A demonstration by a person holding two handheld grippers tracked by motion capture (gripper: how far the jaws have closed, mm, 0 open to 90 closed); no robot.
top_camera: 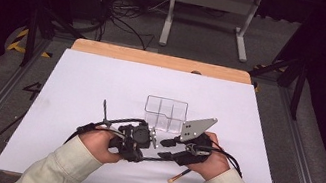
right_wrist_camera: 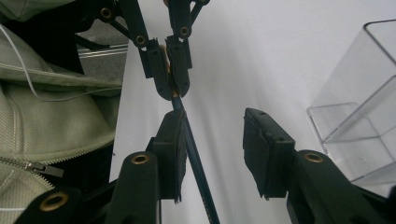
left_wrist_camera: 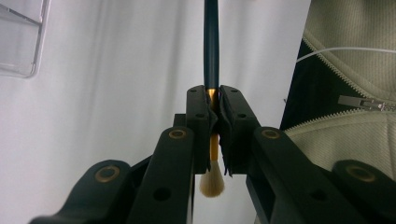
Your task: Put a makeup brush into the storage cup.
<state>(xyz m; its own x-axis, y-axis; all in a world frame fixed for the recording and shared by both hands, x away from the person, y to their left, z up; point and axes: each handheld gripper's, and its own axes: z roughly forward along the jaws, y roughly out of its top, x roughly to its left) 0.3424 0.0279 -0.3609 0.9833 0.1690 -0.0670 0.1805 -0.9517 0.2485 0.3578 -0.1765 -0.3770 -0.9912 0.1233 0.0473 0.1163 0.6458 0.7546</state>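
Brush pinched in the left tool, right tool gaping around its handle

The brush [left_wrist_camera: 211,70] is clamped at its gold ferrule by the left tool [left_wrist_camera: 214,100], low over the white counter [top_camera: 90,89]. Its dark handle is seen running between the released jaws of the right tool [right_wrist_camera: 212,140], close against one pad, near the clear organizer [top_camera: 165,114].

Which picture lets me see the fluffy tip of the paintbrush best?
The left gripper view: the brush's pale bristle tip hangs below the left gripper, shut on the brush's gold collar. The high view shows the bristle end tiny near the table's front edge. The right gripper view shows the brush's dark handle between the right gripper's open jaws.
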